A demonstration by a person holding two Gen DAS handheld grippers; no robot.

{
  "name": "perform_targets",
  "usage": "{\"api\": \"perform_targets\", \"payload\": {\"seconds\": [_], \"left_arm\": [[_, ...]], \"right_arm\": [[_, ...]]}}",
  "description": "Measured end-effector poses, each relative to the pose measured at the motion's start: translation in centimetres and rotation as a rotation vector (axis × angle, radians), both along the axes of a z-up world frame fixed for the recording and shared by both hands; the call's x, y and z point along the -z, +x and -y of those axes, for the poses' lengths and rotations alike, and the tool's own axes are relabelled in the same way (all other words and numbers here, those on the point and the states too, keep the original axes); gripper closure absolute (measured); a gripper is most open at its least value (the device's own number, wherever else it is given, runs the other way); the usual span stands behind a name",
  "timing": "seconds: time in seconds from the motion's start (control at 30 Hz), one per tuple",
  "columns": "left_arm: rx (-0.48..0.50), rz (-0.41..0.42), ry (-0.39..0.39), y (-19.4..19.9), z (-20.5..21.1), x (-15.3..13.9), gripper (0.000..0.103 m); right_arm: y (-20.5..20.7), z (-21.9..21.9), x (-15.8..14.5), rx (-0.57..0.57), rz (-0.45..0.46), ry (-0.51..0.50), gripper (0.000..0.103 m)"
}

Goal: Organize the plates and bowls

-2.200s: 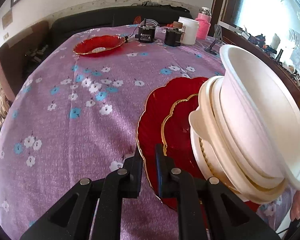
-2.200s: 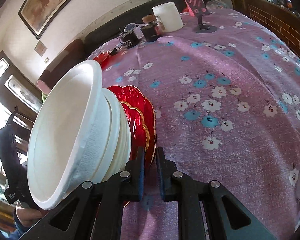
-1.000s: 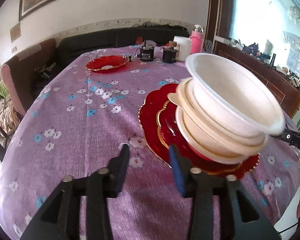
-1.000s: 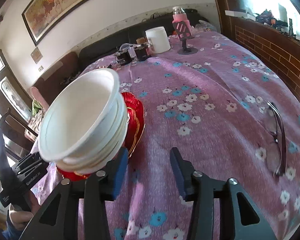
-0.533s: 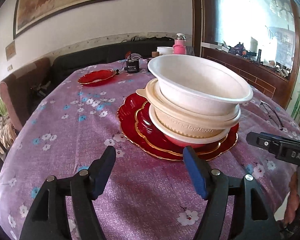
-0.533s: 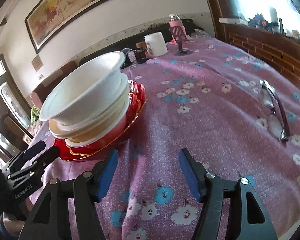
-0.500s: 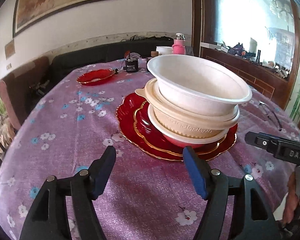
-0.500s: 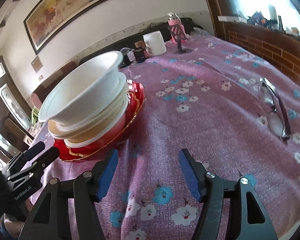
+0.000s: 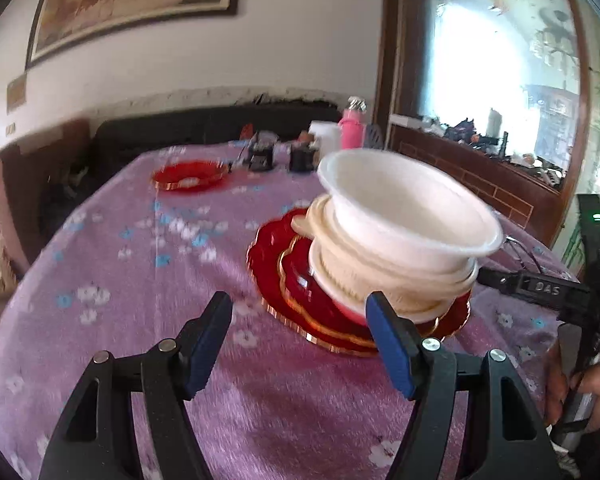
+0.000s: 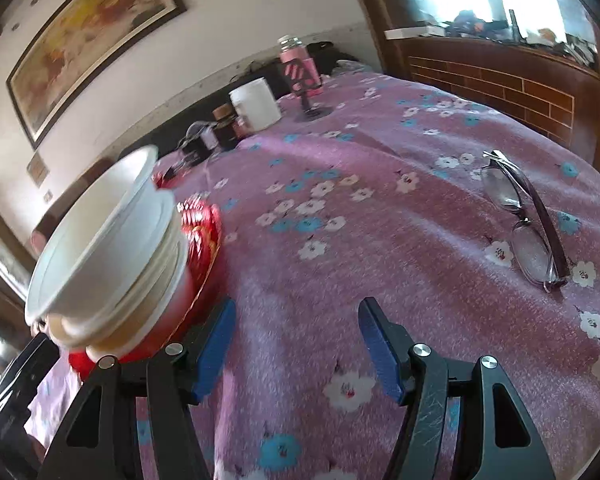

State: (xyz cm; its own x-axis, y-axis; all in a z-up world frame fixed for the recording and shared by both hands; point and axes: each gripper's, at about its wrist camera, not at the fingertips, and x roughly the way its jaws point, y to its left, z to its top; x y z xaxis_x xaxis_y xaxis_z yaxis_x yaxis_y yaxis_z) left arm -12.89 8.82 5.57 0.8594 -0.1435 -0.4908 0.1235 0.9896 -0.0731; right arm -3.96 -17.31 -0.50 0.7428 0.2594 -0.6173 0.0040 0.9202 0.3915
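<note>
A stack of white and cream bowls (image 9: 400, 236) rests on two red gold-rimmed plates (image 9: 272, 280) on the purple flowered tablecloth (image 9: 132, 280). My left gripper (image 9: 300, 340) is open just short of the plates' near rim, with nothing between its blue pads. In the right wrist view the same bowl stack (image 10: 108, 248) and red plates (image 10: 206, 236) lie at the left. My right gripper (image 10: 298, 344) is open over bare cloth beside them and holds nothing. A second red plate (image 9: 190, 174) sits far back on the table.
Folded glasses (image 10: 520, 216) lie on the cloth to the right. A white cup (image 10: 256, 104), a pink bottle (image 10: 300, 68) and small dark jars (image 9: 262, 156) stand at the far edge. A hand (image 9: 592, 392) holds the right tool at the table's right side.
Both grippers were shut at the red plates' rim with the stack tilted up. They have since opened wide and drawn back, and the stack now sits on the table.
</note>
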Motion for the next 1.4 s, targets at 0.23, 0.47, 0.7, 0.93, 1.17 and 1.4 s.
{"api": "perform_targets", "payload": {"seconds": [0.23, 0.47, 0.7, 0.93, 1.17, 1.4], "left_arm": [[0.058, 0.01, -0.082, 0.7, -0.8, -0.2, 0.033], [0.113, -0.075, -0.133, 1.8, -1.8, 0.6, 0.032], [0.161, -0.089, -0.119, 1.9, -0.8, 0.8, 0.032], [0.053, -0.01, -0.081, 0.0, -0.1, 0.3, 0.025], [-0.089, -0.061, -0.006, -1.3, 1.4, 0.4, 0.009], [-0.11, -0.093, 0.094, -1.8, 4.5, -0.4, 0.001]], "right_arm": [[0.7, -0.2, 0.5, -0.009, -0.045, 0.004, 0.035], [0.8, -0.2, 0.7, 0.005, -0.053, -0.003, 0.036], [0.7, -0.3, 0.6, 0.019, -0.053, -0.018, 0.037], [-0.8, -0.3, -0.3, 0.029, 0.035, -0.03, 0.037], [-1.2, -0.6, -0.7, -0.01, 0.073, -0.021, 0.027], [-5.9, -0.2, -1.8, -0.007, 0.186, -0.054, 0.019]]}}
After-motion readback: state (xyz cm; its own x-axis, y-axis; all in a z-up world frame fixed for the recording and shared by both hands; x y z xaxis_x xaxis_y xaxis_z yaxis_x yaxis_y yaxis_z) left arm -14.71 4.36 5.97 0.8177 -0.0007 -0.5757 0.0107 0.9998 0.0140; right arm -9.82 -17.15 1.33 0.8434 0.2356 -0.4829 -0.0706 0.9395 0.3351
